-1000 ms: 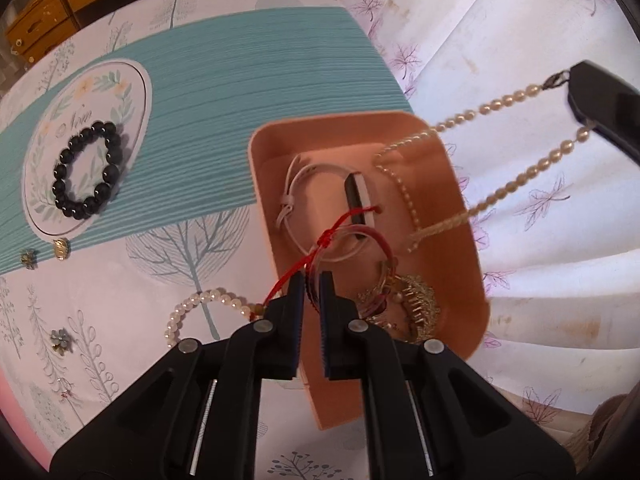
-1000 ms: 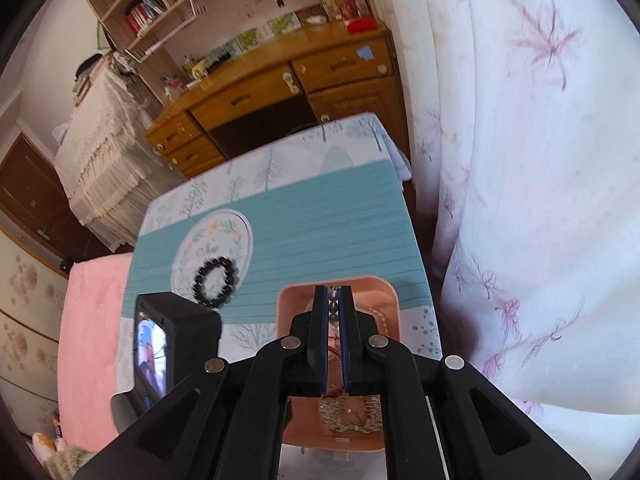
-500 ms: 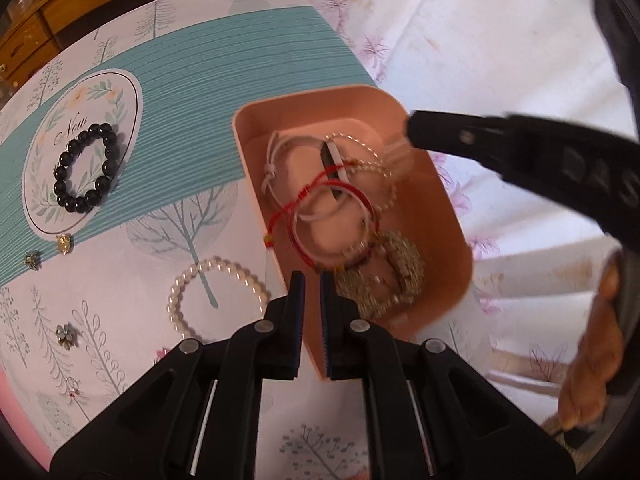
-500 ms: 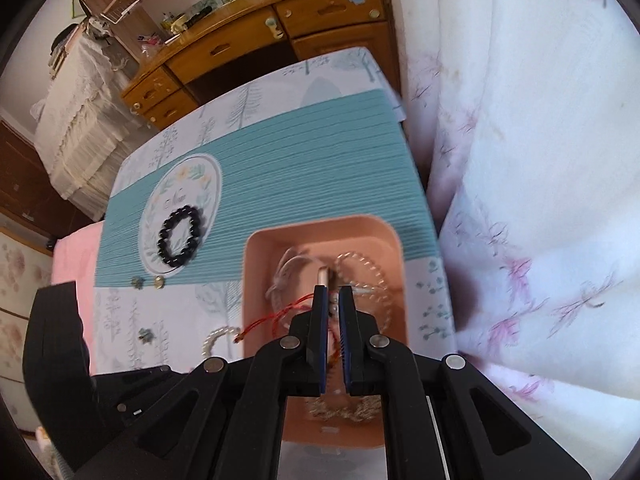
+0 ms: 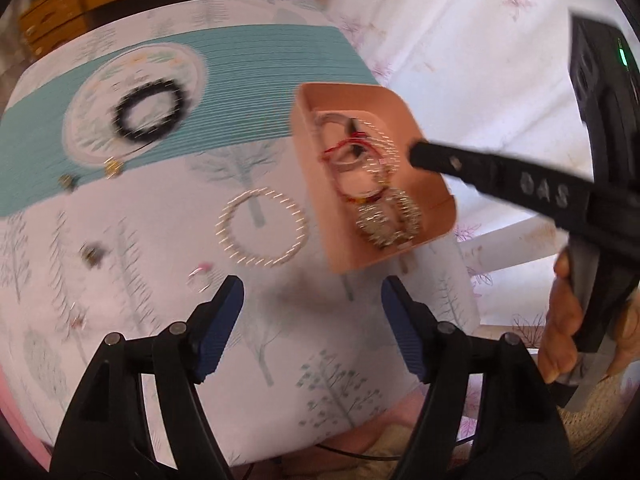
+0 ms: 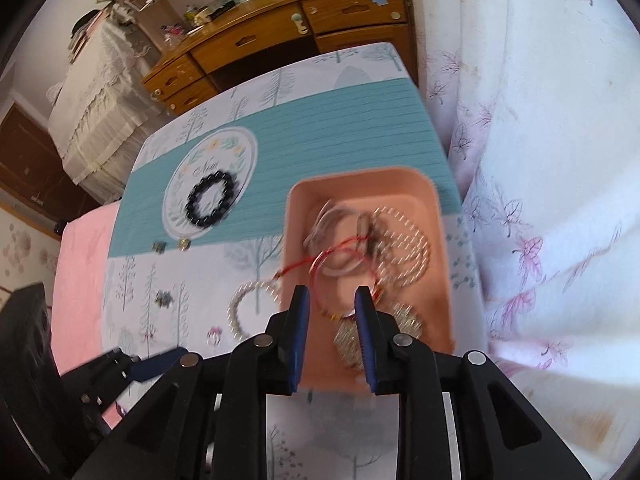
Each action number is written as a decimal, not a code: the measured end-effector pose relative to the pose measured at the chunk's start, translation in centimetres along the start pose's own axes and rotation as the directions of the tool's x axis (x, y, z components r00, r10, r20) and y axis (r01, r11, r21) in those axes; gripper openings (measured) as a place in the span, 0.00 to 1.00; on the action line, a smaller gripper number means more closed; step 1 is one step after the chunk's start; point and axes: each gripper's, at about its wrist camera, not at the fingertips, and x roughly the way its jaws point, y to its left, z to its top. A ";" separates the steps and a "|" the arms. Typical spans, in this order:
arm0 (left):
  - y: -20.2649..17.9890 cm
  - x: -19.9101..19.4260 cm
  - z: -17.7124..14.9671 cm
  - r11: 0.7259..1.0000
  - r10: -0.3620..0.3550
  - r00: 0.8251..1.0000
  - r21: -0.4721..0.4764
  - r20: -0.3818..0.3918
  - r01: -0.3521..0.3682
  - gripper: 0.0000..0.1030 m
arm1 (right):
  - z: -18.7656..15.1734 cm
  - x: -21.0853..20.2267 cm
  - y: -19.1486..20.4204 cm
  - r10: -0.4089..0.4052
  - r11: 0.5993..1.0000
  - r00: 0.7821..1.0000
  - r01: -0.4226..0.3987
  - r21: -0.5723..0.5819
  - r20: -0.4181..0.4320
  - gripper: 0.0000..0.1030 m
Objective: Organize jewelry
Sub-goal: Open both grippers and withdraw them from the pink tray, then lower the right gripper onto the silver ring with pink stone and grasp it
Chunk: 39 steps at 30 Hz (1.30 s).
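A peach tray (image 5: 424,188) (image 6: 436,216) at the table's right edge holds a pearl necklace (image 6: 404,244), a red cord bracelet (image 6: 340,248), white bands and a gold piece (image 5: 384,220). A pearl bracelet (image 5: 262,226) (image 6: 248,304) lies on the cloth left of the tray. A black bead bracelet (image 5: 150,112) (image 6: 210,198) lies on the round emblem. My left gripper (image 5: 312,292) is open and empty, above the cloth in front of the pearl bracelet. My right gripper (image 6: 330,300) is open and empty over the tray's near end; it also shows in the left wrist view (image 5: 416,156).
Small earrings and charms (image 5: 92,256) (image 6: 164,298) lie scattered on the cloth at the left. A wooden dresser (image 6: 280,28) stands behind the table. A white flowered curtain (image 6: 540,160) hangs along the right side. A pink bed (image 6: 80,280) is at the left.
Both grippers have opened. The right gripper let the pearl necklace drop into the tray. The left gripper let go of the red cord and drew back and left.
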 end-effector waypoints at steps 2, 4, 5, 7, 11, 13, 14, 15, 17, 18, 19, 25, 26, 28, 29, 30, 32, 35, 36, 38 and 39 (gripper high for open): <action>1.7 -1.0 -1.3 0.999 0.018 1.000 -0.043 0.017 -0.017 0.67 | -1.3 -0.4 0.6 0.016 1.000 1.000 -0.016 -0.003 -0.003 0.23; 3.9 -1.7 -2.4 0.995 0.030 0.999 -0.092 0.039 -0.026 0.67 | -2.7 -0.8 1.5 0.041 0.999 0.999 -0.041 -0.012 0.000 0.23; 4.9 -2.1 -3.1 0.992 0.041 0.998 -0.119 0.050 -0.035 0.67 | -3.5 -0.9 2.2 0.045 0.999 0.999 -0.044 -0.020 0.003 0.23; 6.9 -2.8 -4.3 0.982 0.067 0.996 -0.178 0.066 -0.055 0.67 | -4.7 -1.2 3.4 0.045 0.998 0.999 -0.044 -0.036 0.012 0.23; 11.6 -3.9 -6.5 0.936 0.139 0.989 -0.334 0.057 -0.112 0.67 | -6.6 -1.0 5.7 0.077 0.996 0.997 -0.077 -0.054 -0.002 0.23; 13.7 -4.7 -7.5 0.916 0.163 0.983 -0.385 0.090 -0.116 0.67 | -7.0 -0.9 6.6 0.076 0.995 0.997 -0.077 -0.071 -0.010 0.23; 14.5 -5.1 -7.9 0.907 0.186 0.977 -0.399 0.104 -0.130 0.67 | -7.2 -0.7 7.1 0.074 0.994 0.997 -0.074 -0.081 -0.012 0.23; 15.1 -5.4 -8.2 0.901 0.214 0.970 -0.407 0.116 -0.150 0.67 | -7.5 -0.5 7.7 0.070 0.993 0.997 -0.071 -0.091 -0.015 0.23; 16.2 -6.3 -8.8 0.897 0.250 0.956 -0.409 0.153 -0.169 0.67 | -7.4 0.0 8.3 0.070 0.992 0.997 -0.073 -0.101 -0.026 0.23; 16.4 -6.5 -8.9 0.897 0.259 0.953 -0.405 0.158 -0.177 0.67 | -7.5 0.3 8.7 0.070 0.992 0.997 -0.073 -0.104 -0.033 0.23; 16.7 -6.7 -9.2 0.898 0.269 0.950 -0.398 0.159 -0.188 0.67 | -7.6 0.6 9.2 0.071 0.991 0.997 -0.075 -0.109 -0.040 0.23; 17.8 -6.8 -9.6 0.890 0.340 0.930 -0.367 0.139 -0.271 0.66 | -7.8 2.0 11.8 0.056 0.983 0.996 -0.067 -0.172 -0.067 0.23; 17.8 -6.7 -9.6 0.894 0.342 0.930 -0.352 0.136 -0.277 0.66 | -7.9 2.2 12.3 0.052 0.981 0.996 -0.064 -0.183 -0.070 0.23; 17.7 -6.3 -9.5 0.898 0.351 0.928 -0.325 0.125 -0.296 0.66 | -7.9 2.7 13.0 0.048 0.978 0.996 -0.062 -0.198 -0.078 0.23; 17.8 -6.1 -9.4 0.905 0.341 0.932 -0.311 0.119 -0.292 0.66 | -7.9 3.0 13.2 0.047 0.977 0.995 -0.063 -0.205 -0.084 0.23; 18.1 -6.0 -9.5 0.914 0.316 0.943 -0.301 0.108 -0.272 0.66 | -8.0 3.4 13.5 0.045 0.976 0.995 -0.063 -0.209 -0.092 0.23; 18.6 -5.4 -9.6 0.921 0.275 0.957 -0.311 0.088 -0.236 0.66 | -8.1 4.2 13.9 0.044 0.975 0.993 -0.067 -0.212 -0.110 0.23; 19.7 -4.5 -9.7 0.920 0.229 0.971 -0.341 0.069 -0.193 0.66 | -8.2 5.3 14.2 0.049 0.974 0.991 -0.075 -0.213 -0.126 0.23; 20.1 -4.2 -9.8 0.918 0.217 0.974 -0.354 0.068 -0.180 0.66 | -8.3 5.7 14.3 0.055 0.974 0.990 -0.083 -0.213 -0.130 0.23; 20.4 -3.8 -10.0 0.914 0.207 0.976 -0.368 0.067 -0.168 0.60 | -8.3 6.6 14.4 0.068 0.973 0.987 -0.097 -0.208 -0.143 0.23; 20.6 -3.6 -10.0 0.914 0.201 0.978 -0.372 0.065 -0.163 0.55 | -8.3 6.9 14.5 0.073 0.973 0.986 -0.102 -0.205 -0.147 0.23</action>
